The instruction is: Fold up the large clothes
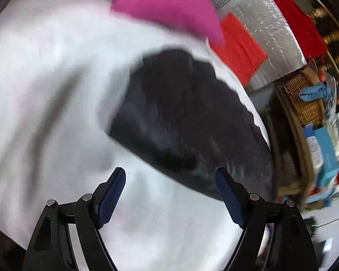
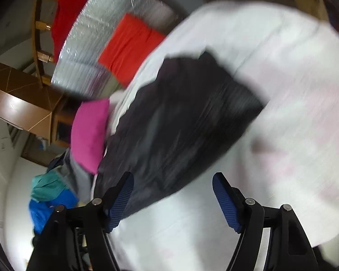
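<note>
A dark, black-grey garment (image 1: 183, 117) lies bunched into a rough folded block on a white sheet (image 1: 45, 79). In the left wrist view it sits just beyond my left gripper (image 1: 170, 172), whose blue-padded fingers (image 1: 113, 198) stand wide apart over the sheet with nothing between them. The right wrist view shows the same garment (image 2: 180, 124) ahead and slightly left of my right gripper (image 2: 173, 177). That gripper is open too, its left finger over the garment's near edge, nothing clamped. Both pictures are blurred.
A magenta folded cloth (image 1: 167, 6) and an orange-red one (image 1: 239, 45) lie past the garment, the red one on a silver quilted mat (image 1: 266, 29). A wicker basket (image 1: 305, 99) and boxes stand at the right. Teal and blue clothes (image 2: 49, 194) pile at the sheet's left edge.
</note>
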`<state>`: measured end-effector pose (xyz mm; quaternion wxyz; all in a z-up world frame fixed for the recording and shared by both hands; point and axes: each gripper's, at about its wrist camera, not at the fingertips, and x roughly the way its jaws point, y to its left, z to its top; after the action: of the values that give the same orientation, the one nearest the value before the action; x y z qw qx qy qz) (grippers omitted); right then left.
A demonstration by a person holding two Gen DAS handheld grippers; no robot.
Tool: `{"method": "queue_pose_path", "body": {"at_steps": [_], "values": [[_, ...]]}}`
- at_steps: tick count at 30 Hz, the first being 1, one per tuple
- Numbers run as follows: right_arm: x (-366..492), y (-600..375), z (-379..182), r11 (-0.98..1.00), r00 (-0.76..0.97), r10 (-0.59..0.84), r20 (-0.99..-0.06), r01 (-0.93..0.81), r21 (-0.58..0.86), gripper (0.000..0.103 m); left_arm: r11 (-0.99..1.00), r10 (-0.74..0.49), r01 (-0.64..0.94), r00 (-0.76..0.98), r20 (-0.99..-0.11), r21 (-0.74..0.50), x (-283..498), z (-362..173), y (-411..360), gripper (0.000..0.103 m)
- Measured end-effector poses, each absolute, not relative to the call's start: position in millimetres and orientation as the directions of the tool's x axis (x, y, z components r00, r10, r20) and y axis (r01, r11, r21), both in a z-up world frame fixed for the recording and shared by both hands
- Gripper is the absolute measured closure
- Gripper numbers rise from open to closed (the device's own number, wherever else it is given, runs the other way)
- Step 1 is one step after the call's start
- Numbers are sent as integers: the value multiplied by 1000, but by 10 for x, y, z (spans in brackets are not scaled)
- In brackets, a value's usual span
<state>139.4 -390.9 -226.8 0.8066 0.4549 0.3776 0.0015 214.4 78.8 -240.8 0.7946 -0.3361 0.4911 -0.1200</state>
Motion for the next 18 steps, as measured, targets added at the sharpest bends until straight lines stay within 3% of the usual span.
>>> {"method": "queue_pose_path", "body": {"at_steps": [5,10,11,12,13,14,18], "values": [[1634,-3857,-2594,471,707,372,-602,415,778,28,643,-520,-273,531,-670,-715,2335,-2617,917,21],[1777,-3889,-2717,439,763,297,-574,425,792,30,607,-507,-259,602,-617,-751,2447,-2609,928,22],[1789,-3891,-2702,449,769,288,-570,418,790,38,609,-502,-257,608,-615,-751,2460,-2615,918,23],[1800,-3878,-2670,473,771,267,-578,418,776,47,615,-489,-253,620,-613,-747,2463,-2604,913,34],[1806,-3854,-2623,503,781,230,-580,415,758,62,629,-473,-245,631,-614,-737,2472,-2578,901,49],[1785,-3847,-2567,526,789,211,-577,406,748,67,646,-463,-230,641,-613,-728,2498,-2539,883,51],[1754,-3719,-2332,630,824,159,-544,340,698,70,695,-443,-138,690,-572,-706,2515,-2365,816,54]]}}
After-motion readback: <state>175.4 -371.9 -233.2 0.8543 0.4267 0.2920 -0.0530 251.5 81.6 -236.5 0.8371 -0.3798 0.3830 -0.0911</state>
